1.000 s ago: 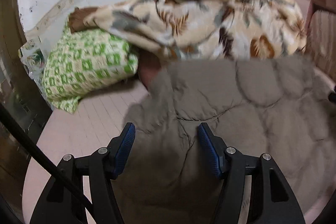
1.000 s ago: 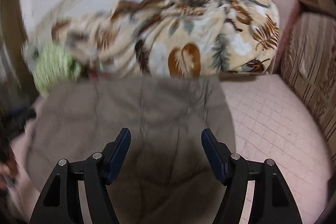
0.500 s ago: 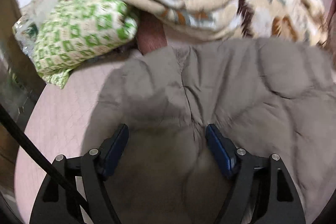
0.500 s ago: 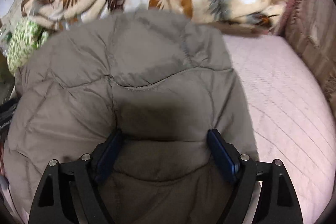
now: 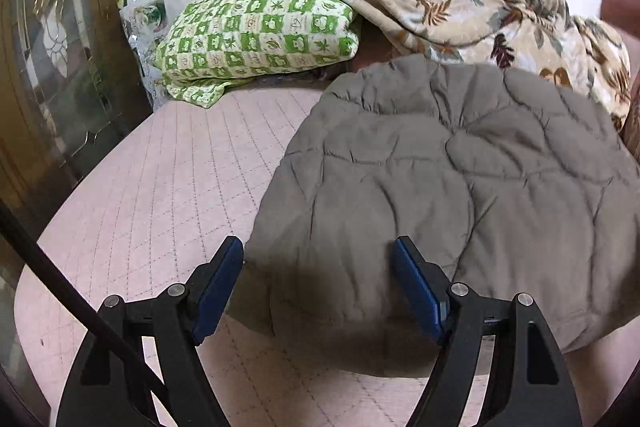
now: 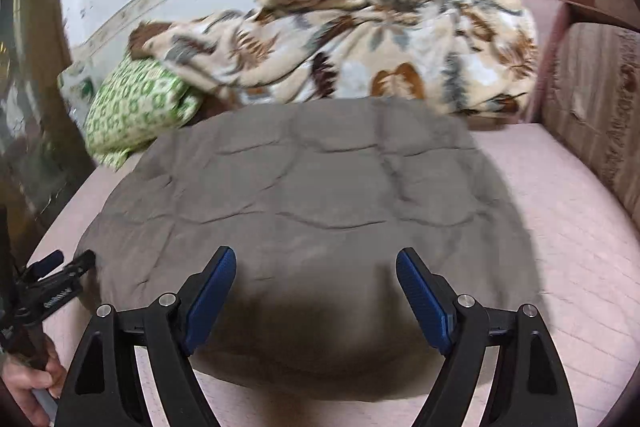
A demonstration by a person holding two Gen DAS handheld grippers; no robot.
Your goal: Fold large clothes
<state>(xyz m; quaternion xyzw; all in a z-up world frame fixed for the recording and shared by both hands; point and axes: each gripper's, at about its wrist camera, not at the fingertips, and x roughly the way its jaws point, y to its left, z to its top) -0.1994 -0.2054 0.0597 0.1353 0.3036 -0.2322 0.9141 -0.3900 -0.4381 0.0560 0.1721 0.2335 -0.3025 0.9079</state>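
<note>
Lying folded on the pink quilted mattress point(image 5: 168, 187), a grey padded jacket point(image 5: 460, 179) is seen as a thick rounded bundle, its near edge just ahead of both grippers. The left gripper point(image 5: 318, 285) is held with its jaws spread wide; nothing is clamped, and the jacket's near left corner is seen in the gap between the blue pads point(image 5: 218, 285) without being pressed. The right gripper point(image 6: 316, 293) is likewise spread apart, with the jacket's near edge between its pads but not gripped. In the right wrist view the left gripper is also seen at the far left edge, held by a hand point(image 6: 28, 383). Beyond the jacket a leaf-patterned blanket point(image 6: 360, 43) is heaped against the wall, and a green checked pillow point(image 5: 256, 31) is partly covered by it on the left.
</note>
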